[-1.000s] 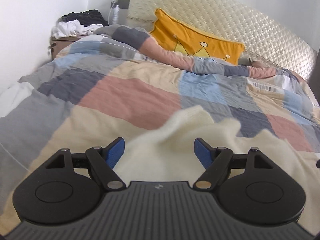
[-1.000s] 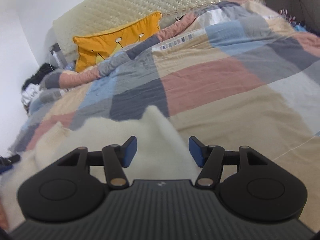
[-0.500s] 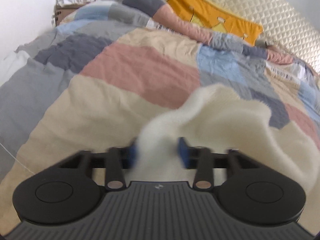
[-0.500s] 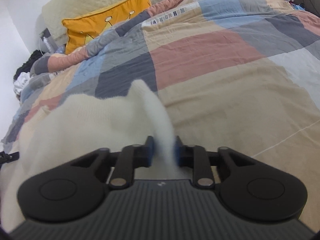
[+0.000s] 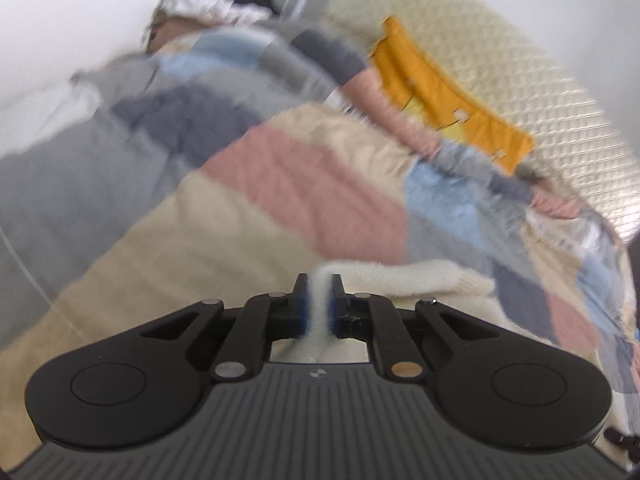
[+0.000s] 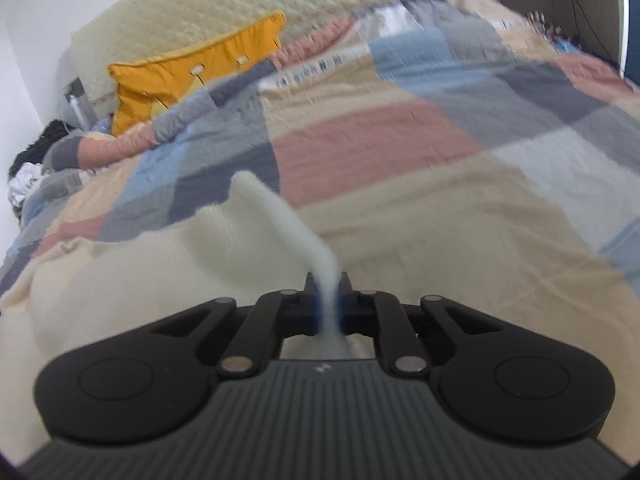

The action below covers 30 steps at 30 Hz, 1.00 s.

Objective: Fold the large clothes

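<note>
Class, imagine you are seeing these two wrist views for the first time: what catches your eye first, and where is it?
The orange cushion stands out against the quilted headboard at the far end of the bed. Nearer, a fluffy cream garment lies on the patchwork quilt, pinched by the left gripper and the right gripper.

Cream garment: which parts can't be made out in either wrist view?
- Cream garment: near part hidden behind the right gripper body, right wrist view.
- Same in left wrist view, behind left gripper; frame motion-blurred.
- Garment type: unclear; sleeves, collar unseen.
</note>
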Tool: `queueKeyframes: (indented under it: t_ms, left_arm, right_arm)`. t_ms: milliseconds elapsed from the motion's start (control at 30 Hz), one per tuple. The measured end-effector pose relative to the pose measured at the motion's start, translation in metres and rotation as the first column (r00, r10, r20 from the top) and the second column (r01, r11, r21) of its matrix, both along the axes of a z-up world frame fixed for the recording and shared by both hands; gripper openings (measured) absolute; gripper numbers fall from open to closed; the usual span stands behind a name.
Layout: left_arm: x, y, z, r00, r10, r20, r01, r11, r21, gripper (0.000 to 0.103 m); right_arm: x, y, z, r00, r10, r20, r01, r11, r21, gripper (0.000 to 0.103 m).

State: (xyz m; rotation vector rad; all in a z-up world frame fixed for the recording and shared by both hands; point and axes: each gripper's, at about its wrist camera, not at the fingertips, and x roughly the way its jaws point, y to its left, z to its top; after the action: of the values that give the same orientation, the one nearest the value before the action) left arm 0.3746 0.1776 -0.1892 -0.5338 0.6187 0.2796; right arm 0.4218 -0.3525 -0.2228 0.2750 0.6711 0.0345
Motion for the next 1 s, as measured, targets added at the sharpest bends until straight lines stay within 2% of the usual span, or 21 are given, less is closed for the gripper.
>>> queueKeyframes:
  t_ms: [100, 200, 400, 500, 567, 633, 700, 767, 900, 1000]
  left_arm:
    - [0.009, 0.004, -0.017, 0.998, 0.007, -0.066, -0.008, 1.0, -0.013, 0.011]
    - [0.013, 0.005, -0.025, 0.995, 0.002, -0.096, -0.003, 1.0, -0.013, 0.012]
    - [0.006, 0.0, -0.018, 0.997, -0.016, -0.077, 0.017, 1.0, 0.007, 0.014]
    - [-0.003, -0.009, -0.006, 0.998, -0.045, -0.044, 0.046, 0.999, 0.003, 0.027]
    - [-0.013, -0.019, 0.004, 0.997, -0.083, -0.01, 0.083, 0.997, 0.0, 0.043]
    - [-0.025, -0.032, 0.013, 0.993, -0.119, 0.021, 0.119, 0.993, 0.019, 0.045]
    - [-0.038, -0.046, 0.022, 0.989, -0.144, 0.044, 0.141, 0.989, 0.05, 0.047]
    - [-0.051, -0.062, 0.03, 0.98, -0.187, 0.062, 0.182, 0.98, 0.075, 0.047]
    - [-0.073, -0.091, 0.041, 0.952, -0.292, 0.093, 0.286, 0.955, 0.078, 0.047]
    - [-0.086, -0.119, 0.045, 0.931, -0.358, 0.078, 0.344, 0.927, 0.151, 0.047]
  right_arm:
    - [0.005, -0.002, -0.012, 0.999, -0.003, -0.041, 0.004, 1.0, 0.013, 0.011]
    - [0.005, -0.002, -0.015, 0.999, 0.002, -0.047, -0.001, 1.0, 0.018, 0.011]
    - [-0.001, -0.002, -0.012, 1.0, 0.013, -0.026, -0.013, 0.999, 0.031, 0.014]
    - [-0.009, 0.004, -0.003, 1.0, 0.017, -0.012, -0.017, 1.0, 0.005, 0.023]
    - [-0.017, 0.011, 0.006, 0.999, 0.033, 0.014, -0.033, 0.999, -0.022, 0.041]
    - [-0.029, 0.017, 0.016, 0.997, 0.057, 0.053, -0.055, 0.997, -0.048, 0.048]
    - [-0.041, 0.024, 0.027, 0.994, 0.079, 0.081, -0.073, 0.995, -0.071, 0.048]
    - [-0.054, 0.03, 0.038, 0.988, 0.105, 0.115, -0.097, 0.992, -0.079, 0.048]
    - [-0.079, 0.046, 0.054, 0.97, 0.179, 0.165, -0.167, 0.983, -0.082, 0.048]
    - [-0.096, 0.063, 0.057, 0.955, 0.242, 0.172, -0.231, 0.969, -0.086, 0.047]
